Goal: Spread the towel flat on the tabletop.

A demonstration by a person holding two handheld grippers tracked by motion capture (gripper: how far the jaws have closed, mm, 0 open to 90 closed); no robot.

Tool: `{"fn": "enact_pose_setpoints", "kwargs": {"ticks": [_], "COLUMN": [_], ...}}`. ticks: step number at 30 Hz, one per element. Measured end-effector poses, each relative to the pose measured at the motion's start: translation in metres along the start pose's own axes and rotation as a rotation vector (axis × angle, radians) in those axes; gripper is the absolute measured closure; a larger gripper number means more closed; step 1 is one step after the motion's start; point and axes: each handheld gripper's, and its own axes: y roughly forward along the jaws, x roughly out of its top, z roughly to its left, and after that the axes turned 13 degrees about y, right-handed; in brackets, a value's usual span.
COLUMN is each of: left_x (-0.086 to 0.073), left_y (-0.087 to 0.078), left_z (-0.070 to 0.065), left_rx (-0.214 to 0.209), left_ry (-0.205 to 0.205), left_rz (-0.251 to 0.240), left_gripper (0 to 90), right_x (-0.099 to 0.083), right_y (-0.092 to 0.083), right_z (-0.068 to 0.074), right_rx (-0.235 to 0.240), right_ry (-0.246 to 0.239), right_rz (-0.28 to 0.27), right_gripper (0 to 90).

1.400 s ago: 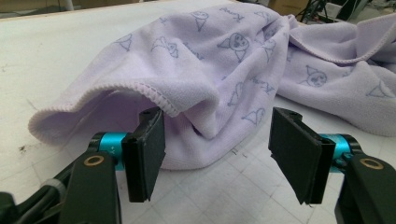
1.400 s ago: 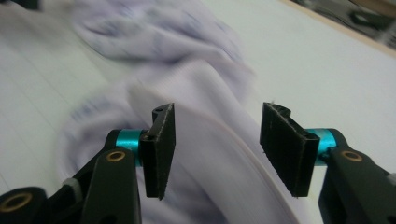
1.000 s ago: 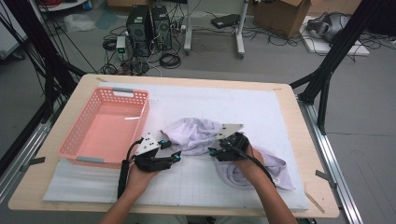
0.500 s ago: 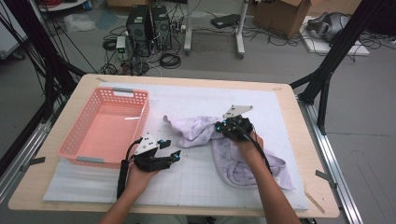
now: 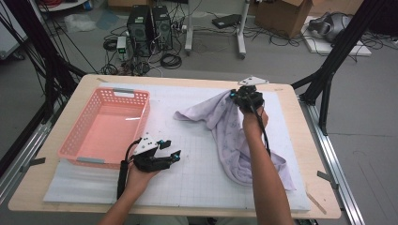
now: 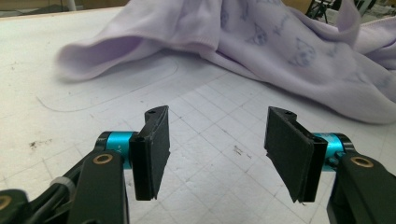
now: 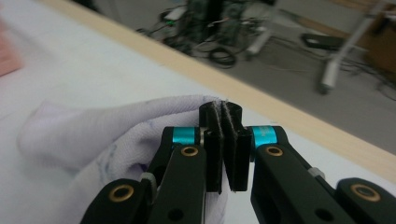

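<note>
Above table: right tool [image 5: 234,95] clamps garment [image 5: 234,136]; left tool [image 5: 171,149] agape

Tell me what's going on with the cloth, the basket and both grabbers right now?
lilac cloth: one edge lifted, the rest lying rumpled on the mat.
pink basket: upright, nothing in it.
right gripper: shut, pinching the cloth's edge.
left gripper: open, holding nothing, low over the mat.

A basket [image 5: 105,129] sits on the mat [image 5: 197,164] at the table's [image 5: 300,140] left side, with the garment [image 5: 230,136] sprawled to the basket's right. The left gripper [image 5: 171,154] rests just off the basket's near right corner; the right gripper [image 5: 237,93] stands well right of the basket, beyond the garment's far end, near the table's back edge
</note>
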Motion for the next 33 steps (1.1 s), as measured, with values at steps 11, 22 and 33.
{"fn": "enact_pose_setpoints", "kwargs": {"ticks": [11, 22, 33], "left_x": [0.002, 0.010, 0.034], "left_y": [0.002, 0.018, 0.070], "left_z": [-0.005, -0.014, -0.034], "left_rx": [-0.036, -0.074, -0.171], "left_ry": [0.026, 0.015, -0.031], "left_rz": [0.011, 0.042, 0.058], "left_gripper": [52.1, 48.1, 43.7], "right_x": [-0.020, -0.086, -0.135], "right_y": [-0.027, -0.088, -0.106], "right_z": [-0.033, -0.035, -0.040], "right_rx": [0.054, 0.206, 0.117], "right_ry": [0.093, -0.009, -0.073], "right_rz": [0.042, 0.117, 0.164], "right_gripper": [70.5, 55.4, 54.1]}}
